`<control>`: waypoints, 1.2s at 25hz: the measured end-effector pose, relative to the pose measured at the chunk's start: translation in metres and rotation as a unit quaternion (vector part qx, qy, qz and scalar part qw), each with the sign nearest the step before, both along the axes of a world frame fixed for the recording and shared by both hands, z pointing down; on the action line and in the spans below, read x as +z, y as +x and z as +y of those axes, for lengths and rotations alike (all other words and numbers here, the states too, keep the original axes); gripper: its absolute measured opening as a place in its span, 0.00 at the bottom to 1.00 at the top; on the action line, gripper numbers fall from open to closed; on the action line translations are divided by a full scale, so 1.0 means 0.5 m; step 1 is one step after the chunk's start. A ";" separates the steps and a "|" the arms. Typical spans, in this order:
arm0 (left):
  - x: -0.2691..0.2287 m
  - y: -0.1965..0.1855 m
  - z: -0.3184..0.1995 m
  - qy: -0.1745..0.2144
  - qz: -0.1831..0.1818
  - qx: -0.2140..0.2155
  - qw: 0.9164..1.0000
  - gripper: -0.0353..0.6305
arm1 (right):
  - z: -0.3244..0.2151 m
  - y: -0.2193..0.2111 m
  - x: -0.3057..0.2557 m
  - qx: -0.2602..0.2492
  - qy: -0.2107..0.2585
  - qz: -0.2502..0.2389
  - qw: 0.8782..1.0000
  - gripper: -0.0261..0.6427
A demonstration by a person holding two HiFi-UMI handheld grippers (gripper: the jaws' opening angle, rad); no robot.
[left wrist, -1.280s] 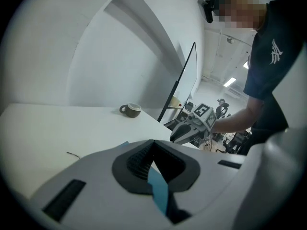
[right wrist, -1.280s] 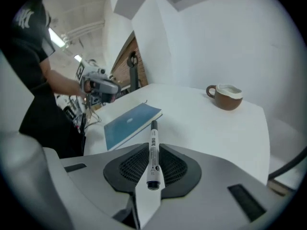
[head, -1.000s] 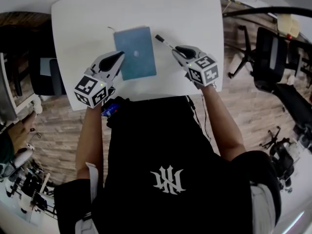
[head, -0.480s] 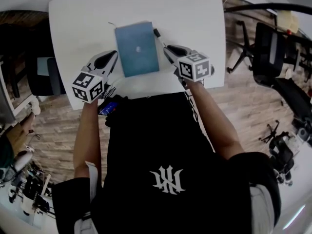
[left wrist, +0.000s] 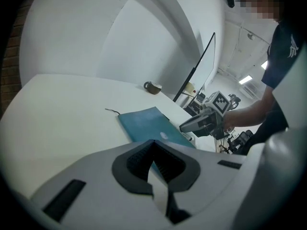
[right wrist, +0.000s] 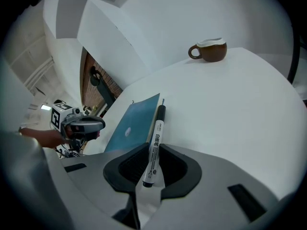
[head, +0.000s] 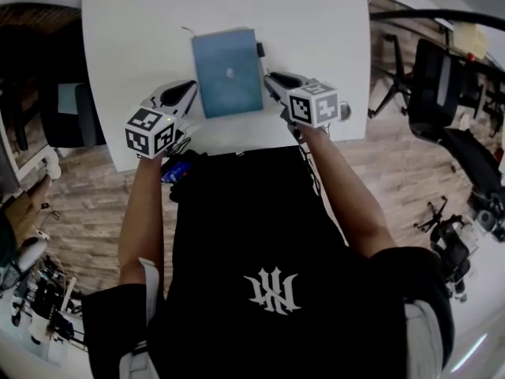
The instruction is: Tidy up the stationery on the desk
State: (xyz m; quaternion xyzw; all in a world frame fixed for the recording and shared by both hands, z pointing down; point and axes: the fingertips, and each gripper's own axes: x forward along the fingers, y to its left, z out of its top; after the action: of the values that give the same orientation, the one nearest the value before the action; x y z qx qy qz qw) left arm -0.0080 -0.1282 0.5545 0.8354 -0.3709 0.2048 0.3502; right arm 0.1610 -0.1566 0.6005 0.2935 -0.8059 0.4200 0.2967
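White desk (head: 316, 22), wood floor (head: 87, 196) around it. Right gripper (head: 272, 80): jaws narrow, clamped on a marker (right wrist: 156, 140). Marker sticks out forward, far end just beside the right edge of the blue notebook (head: 228, 73). Left gripper (head: 188, 90): jaws fully together, nothing between them, tip near the notebook's left edge. Notebook lies flat mid-desk between the two grippers. Brown mug (right wrist: 210, 50) sits well apart near the far edge.
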 end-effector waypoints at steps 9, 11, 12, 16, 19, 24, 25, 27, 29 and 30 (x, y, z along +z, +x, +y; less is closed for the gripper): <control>0.002 0.002 0.005 -0.002 0.003 0.002 1.000 0.06 | 0.016 -0.029 0.001 -0.012 -0.029 -0.012 0.999 0.18; 0.000 0.002 0.005 0.000 0.004 0.003 1.000 0.06 | 0.017 -0.030 0.001 -0.016 -0.027 -0.011 0.999 0.18; -0.001 0.002 0.004 0.001 0.005 0.003 1.000 0.06 | 0.016 -0.030 0.001 -0.020 -0.024 -0.007 0.999 0.18; -0.009 0.000 -0.004 0.009 0.008 -0.001 1.000 0.06 | 0.007 -0.022 -0.005 -0.027 -0.001 0.012 1.000 0.19; -0.030 0.001 -0.013 0.022 0.016 -0.003 1.000 0.06 | -0.017 -0.014 -0.034 -0.019 0.035 0.018 0.999 0.19; -0.120 0.007 -0.049 0.075 0.040 -0.006 0.996 0.06 | -0.086 -0.027 -0.152 -0.029 0.153 0.019 0.988 0.17; -0.146 0.008 -0.058 0.092 0.040 -0.003 0.995 0.06 | -0.099 -0.037 -0.188 -0.032 0.179 0.011 0.983 0.15; -0.210 0.013 -0.076 0.131 0.047 0.003 0.990 0.06 | -0.113 -0.068 -0.268 -0.046 0.229 -0.019 0.972 0.12; -0.284 0.019 -0.089 0.171 0.067 0.007 0.983 0.06 | -0.112 -0.106 -0.354 -0.067 0.277 -0.062 0.957 0.11; -0.323 0.021 -0.092 0.190 0.083 0.008 0.978 0.06 | -0.106 -0.125 -0.398 -0.076 0.299 -0.086 0.947 0.11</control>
State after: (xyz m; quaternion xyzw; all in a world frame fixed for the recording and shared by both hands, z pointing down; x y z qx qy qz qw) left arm 0.0026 -0.1744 0.3930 0.9037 -0.3661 0.0636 0.2126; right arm 0.0986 -0.2098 0.4017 0.2689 -0.9370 0.1596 0.1556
